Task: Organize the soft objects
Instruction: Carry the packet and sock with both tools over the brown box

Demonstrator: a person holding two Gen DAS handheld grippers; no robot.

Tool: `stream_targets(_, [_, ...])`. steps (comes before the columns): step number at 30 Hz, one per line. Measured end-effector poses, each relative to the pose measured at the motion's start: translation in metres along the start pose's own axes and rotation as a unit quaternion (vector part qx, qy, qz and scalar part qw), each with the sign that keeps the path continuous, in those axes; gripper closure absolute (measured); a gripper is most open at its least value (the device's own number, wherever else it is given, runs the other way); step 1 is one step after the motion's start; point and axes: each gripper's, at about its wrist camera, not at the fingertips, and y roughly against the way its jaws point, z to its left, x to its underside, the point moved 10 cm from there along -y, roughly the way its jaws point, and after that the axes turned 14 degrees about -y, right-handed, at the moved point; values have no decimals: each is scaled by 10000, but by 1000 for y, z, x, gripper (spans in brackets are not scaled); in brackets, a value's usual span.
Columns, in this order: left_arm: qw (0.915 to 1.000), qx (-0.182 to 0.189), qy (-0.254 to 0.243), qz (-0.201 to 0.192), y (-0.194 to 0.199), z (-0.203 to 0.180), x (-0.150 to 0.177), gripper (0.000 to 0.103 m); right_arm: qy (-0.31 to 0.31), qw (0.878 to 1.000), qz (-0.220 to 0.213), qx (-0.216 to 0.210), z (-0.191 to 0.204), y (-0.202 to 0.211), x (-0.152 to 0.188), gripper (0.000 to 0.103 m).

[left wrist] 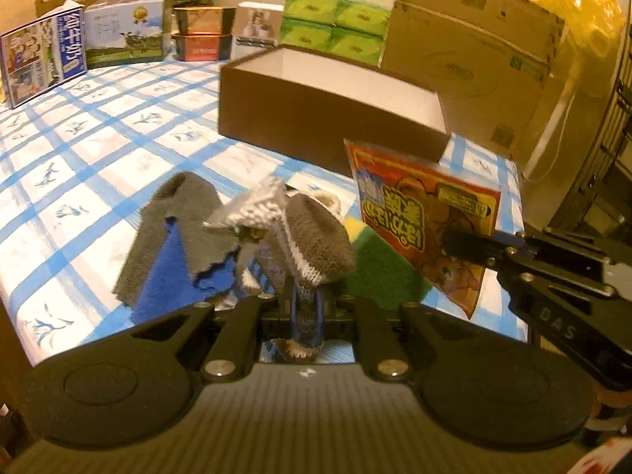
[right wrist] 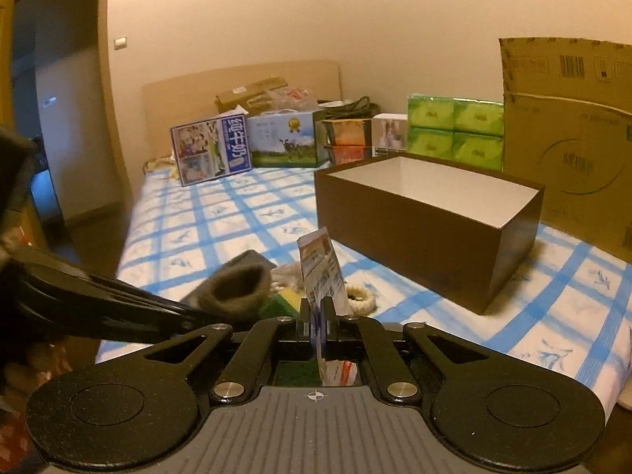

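My left gripper [left wrist: 307, 308] is shut on a grey sock [left wrist: 316, 237] with white stripes, lifted above the bed; the sock [right wrist: 237, 284] also shows at the left in the right wrist view. My right gripper [right wrist: 316, 316] is shut on a flat printed packet [right wrist: 322, 268], whose red and orange face [left wrist: 430, 221] shows in the left wrist view, with the right gripper [left wrist: 466, 243] clamped on its lower right part. Below lie a grey cloth [left wrist: 177, 229], a blue cloth [left wrist: 170, 276], a white mesh piece [left wrist: 256, 203] and a yellow-green sponge [left wrist: 375, 264]. An open brown box [left wrist: 316, 118] stands behind them.
The bed has a blue-checked sheet [left wrist: 98, 150]. A white scrunchie [right wrist: 361, 296] lies near the brown box [right wrist: 426, 237]. A large cardboard carton [right wrist: 568, 138], green tissue packs [right wrist: 454, 130] and milk cartons [right wrist: 213, 150] line the far side. The bed's edge runs along the right.
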Motion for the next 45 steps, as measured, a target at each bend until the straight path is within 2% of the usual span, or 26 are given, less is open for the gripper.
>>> stream_targets(8, [9994,-156,188,-257,25,23,-17,95,333,9993,148,88,-4,-15,21,100])
stream_targets(12, [9986,-188,190,-465,42,30,-29,95,330,9992,187,116,-5,-16,21,101])
stream_targets(16, [9983,-249,135,-509,47,34,-33,95,417,9988,184,163,-4,-18,21,101])
stream_targets(19, [9989,-224,230,-347,39,37,-27,95,245,9995,-46,206,-3,-9,6,102])
stream_targets(22, [9988,-129,354,-328,34,36,-23,95,29,9987,-495,98,4,9,-23,102])
stream_targets(24, [9987,-111,370,-341,34,36,-21,95,-107,9969,-773,-93,15,23,-40,102])
stream_targets(27, [9985,-90,409,-352,34,37,-20,95,-264,9925,-1032,-600,38,36,-51,102])
stream_targets(30, [9980,-86,496,-389,36,41,-20,95,-99,9935,-773,-829,60,23,-36,102])
stream_targets(33, [9976,-193,473,-466,43,48,-23,95,-2,9963,-415,-750,64,0,-12,102])
stream_targets(38, [9963,-304,491,-642,58,63,-31,95,459,9967,-286,-605,69,-14,-6,101])
stream_targets(45, [9945,-530,331,-846,79,84,-53,95,665,9968,-272,-348,60,-34,-10,102])
